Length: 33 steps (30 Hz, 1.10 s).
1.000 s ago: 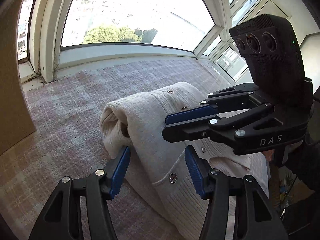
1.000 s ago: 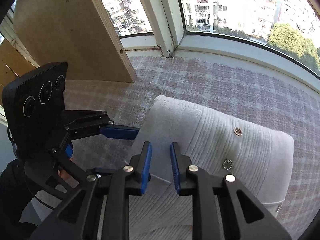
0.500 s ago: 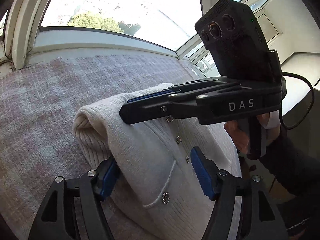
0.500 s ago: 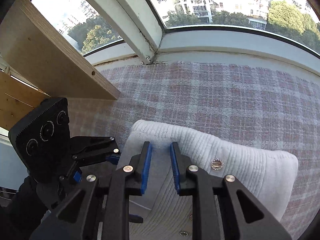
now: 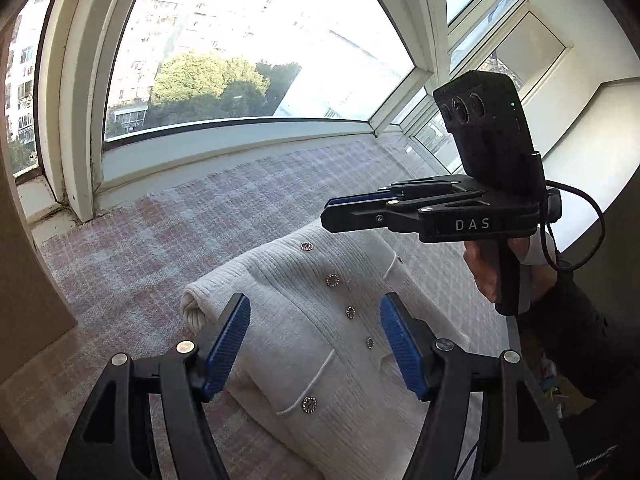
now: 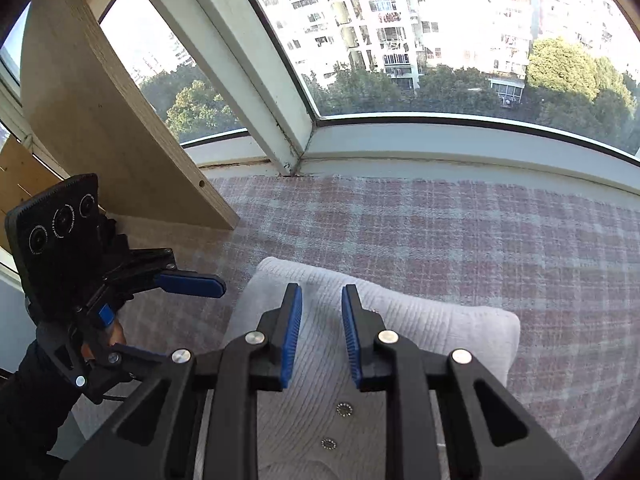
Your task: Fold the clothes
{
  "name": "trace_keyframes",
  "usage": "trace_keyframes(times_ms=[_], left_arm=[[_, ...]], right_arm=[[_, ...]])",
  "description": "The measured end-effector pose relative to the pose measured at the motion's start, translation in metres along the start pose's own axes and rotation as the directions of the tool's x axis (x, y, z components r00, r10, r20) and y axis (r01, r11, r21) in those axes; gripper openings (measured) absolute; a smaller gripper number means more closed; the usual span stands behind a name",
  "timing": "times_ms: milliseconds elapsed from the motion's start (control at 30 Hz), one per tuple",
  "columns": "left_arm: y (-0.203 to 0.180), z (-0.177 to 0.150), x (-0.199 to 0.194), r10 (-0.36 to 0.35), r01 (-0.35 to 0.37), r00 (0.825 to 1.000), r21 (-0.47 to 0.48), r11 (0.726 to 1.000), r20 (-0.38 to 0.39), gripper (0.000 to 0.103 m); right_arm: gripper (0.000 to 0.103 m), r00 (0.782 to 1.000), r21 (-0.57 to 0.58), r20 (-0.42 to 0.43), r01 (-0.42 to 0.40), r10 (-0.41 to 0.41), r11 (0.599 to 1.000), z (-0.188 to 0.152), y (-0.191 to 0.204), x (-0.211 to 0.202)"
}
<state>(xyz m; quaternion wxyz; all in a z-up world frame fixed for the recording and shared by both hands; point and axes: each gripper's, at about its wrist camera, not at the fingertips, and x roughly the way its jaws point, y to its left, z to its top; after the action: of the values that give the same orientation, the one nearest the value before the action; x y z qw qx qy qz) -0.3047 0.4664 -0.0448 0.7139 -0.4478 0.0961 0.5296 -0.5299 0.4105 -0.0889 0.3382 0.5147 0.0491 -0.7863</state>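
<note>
White buttoned cardigan point(image 5: 320, 332) seen folded on plaid blanket point(image 6: 440, 232). Left claw point(image 5: 314, 338) held wide apart above it; right claw point(image 6: 320, 330) slightly apart, empty, at 3 o'clock.

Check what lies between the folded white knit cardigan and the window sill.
Only bare pink plaid cloth lies between the folded white ribbed cardigan and the white window sill; the right wrist view shows it best.
</note>
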Motion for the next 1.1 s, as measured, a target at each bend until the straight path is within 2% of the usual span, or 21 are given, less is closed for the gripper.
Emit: trace_keyframes(times_ms=[67,133,200,267,333,367,400,433,467,500,567,633,667,733,800,867,933,1033,1100], left_arm=[[-0.004,0.006,0.016,0.054,-0.053,0.998,0.030,0.998,-0.023,0.065],[0.003,-0.005,0.029,0.158,-0.154,0.985,0.054,0.987,-0.075,0.063],[0.009,-0.015,0.041,0.258,-0.249,0.959,0.084,0.965,-0.119,0.064],[0.004,-0.023,0.041,0.301,-0.286,0.948,0.142,0.948,-0.103,0.064],[0.003,-0.019,0.039,0.320,-0.305,0.939,0.129,0.944,-0.128,0.062],[0.004,-0.015,0.032,0.314,-0.304,0.941,0.091,0.948,-0.128,0.056],[0.006,-0.012,0.022,0.307,-0.301,0.945,0.064,0.951,-0.115,0.035],[0.008,-0.009,0.013,0.300,-0.298,0.948,0.039,0.954,-0.102,0.014],[0.009,-0.008,0.004,0.298,-0.296,0.950,0.035,0.955,-0.093,0.006],[0.010,-0.006,-0.005,0.298,-0.297,0.951,0.031,0.954,-0.086,0.000],[0.010,-0.002,-0.012,0.335,-0.333,0.939,0.030,0.942,-0.082,0.000],[0.011,0.000,-0.012,0.314,-0.314,0.946,0.006,0.949,-0.079,0.000],[0.011,0.001,-0.007,0.323,-0.323,0.943,0.012,0.946,-0.084,0.000],[0.015,-0.003,0.027,0.358,-0.356,0.920,0.039,0.933,-0.161,0.000],[0.017,-0.011,0.047,0.385,-0.381,0.907,0.061,0.923,-0.168,0.000],[0.018,-0.011,0.033,0.361,-0.367,0.917,0.000,0.930,-0.168,0.000],[0.004,-0.014,0.010,0.373,-0.377,0.918,0.001,0.926,-0.133,0.000],[-0.029,-0.031,-0.008,0.366,-0.363,0.921,0.046,0.931,-0.131,0.000],[-0.047,-0.050,-0.003,0.333,-0.326,0.927,0.069,0.943,-0.170,0.000]], right_arm=[[0.021,1.000,0.074,0.022,0.021,-0.023,0.997,-0.001,-0.029,-0.011],[0.021,0.999,0.121,0.029,0.024,-0.027,0.992,-0.006,-0.048,-0.012],[0.021,0.998,0.086,-0.022,0.060,-0.058,0.994,-0.017,-0.050,0.006],[0.021,0.990,0.006,-0.083,0.116,-0.115,0.993,-0.029,-0.042,0.031],[0.018,0.984,-0.078,-0.082,0.153,-0.159,0.985,-0.034,-0.030,0.038],[0.012,0.990,-0.069,-0.062,0.126,-0.130,0.990,-0.032,-0.029,0.031],[0.003,0.997,-0.036,-0.030,0.075,-0.076,0.997,-0.028,-0.031,0.019],[0.003,0.998,-0.026,0.008,0.068,-0.068,0.997,-0.025,-0.032,0.007],[0.003,0.995,-0.026,0.049,0.083,-0.082,0.996,-0.022,-0.033,-0.006],[0.003,0.994,-0.028,0.054,0.095,-0.093,0.995,-0.022,-0.035,-0.007],[0.003,0.993,-0.034,0.031,0.116,-0.115,0.993,-0.024,-0.039,0.001],[0.003,0.991,-0.041,0.008,0.137,-0.136,0.990,-0.026,-0.043,0.009],[0.003,0.989,-0.044,-0.003,0.147,-0.147,0.988,-0.028,-0.045,0.013],[0.003,0.984,-0.059,-0.056,0.164,-0.168,0.985,-0.033,-0.049,0.030],[0.002,0.983,-0.106,-0.042,0.175,-0.180,0.979,-0.039,-0.044,0.037],[0.002,0.990,-0.077,-0.022,0.140,-0.142,0.987,-0.044,-0.043,0.017],[0.002,0.995,-0.034,-0.003,0.095,-0.095,0.995,-0.048,-0.042,-0.006],[0.002,0.995,-0.044,0.003,0.104,-0.104,0.994,-0.079,-0.038,-0.013],[0.002,0.993,-0.056,0.005,0.117,-0.117,0.992,-0.102,-0.036,-0.015]])
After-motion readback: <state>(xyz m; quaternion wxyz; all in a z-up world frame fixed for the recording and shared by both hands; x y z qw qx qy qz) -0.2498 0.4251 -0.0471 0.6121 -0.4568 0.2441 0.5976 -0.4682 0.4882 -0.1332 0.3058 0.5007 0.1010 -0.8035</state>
